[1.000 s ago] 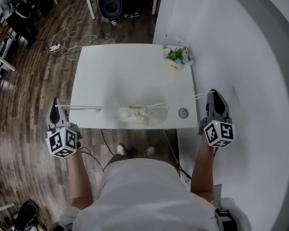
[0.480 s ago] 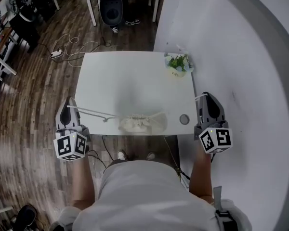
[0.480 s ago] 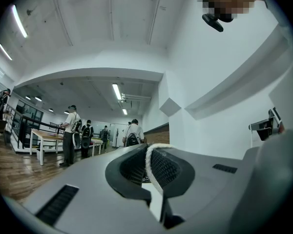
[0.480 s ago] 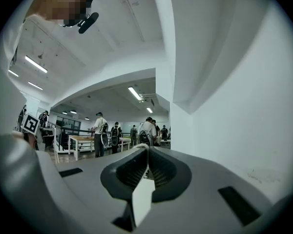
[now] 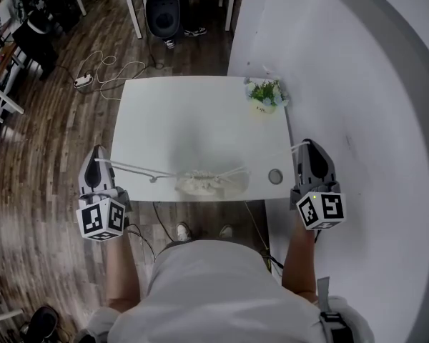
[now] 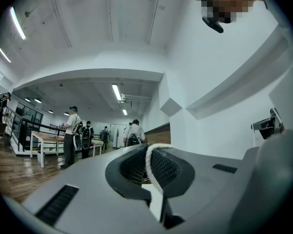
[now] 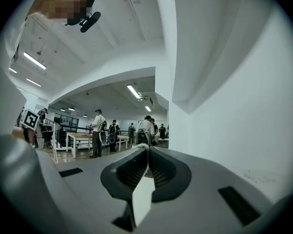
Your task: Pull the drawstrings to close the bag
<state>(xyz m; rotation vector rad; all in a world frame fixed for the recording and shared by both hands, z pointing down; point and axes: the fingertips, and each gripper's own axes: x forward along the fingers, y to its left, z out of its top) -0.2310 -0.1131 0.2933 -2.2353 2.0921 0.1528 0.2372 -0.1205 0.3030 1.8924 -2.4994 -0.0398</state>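
Forearms rose from a pale shirt point(image 5: 214, 291) at the bottom of the head view, with two shoes point(image 5: 180, 231) just past it under the table's near edge. The left gripper point(image 5: 96, 157) hung over the floor off the table's near left corner, its marker cube point(image 5: 100, 219) closest to the person. In the left gripper view its jaws were clenched on the left drawstring point(image 5: 139, 168), a white cord pinched between ribbed pads point(image 6: 167, 168). The right gripper point(image 5: 309, 147) stood just off the table's right edge, beside a white wall point(image 5: 365, 84). Its jaws were likewise squeezed tight on the right drawstring point(image 5: 268, 157).

Both cords ran nearly straight inward to the bag point(image 5: 211, 182). It was small and pale, and it lay at the middle of the near edge of the table point(image 5: 193, 120). Its top looked bunched (too small to tell how far the mouth was drawn). The tabletop was white and matte. A round grommet point(image 5: 274, 176) sat near its front right corner and a little potted plant point(image 5: 264, 93) at the far right corner.

Dark wood planks made up the floor point(image 5: 50, 156). A white cable with a power strip point(image 5: 82, 81) trailed beyond the far left corner, and a dark chair point(image 5: 162, 9) stood farther back. Both gripper views looked down a long room with strip lights point(image 6: 116, 91) on the ceiling. People with backpacks point(image 6: 71, 135) stood there by pale tables.
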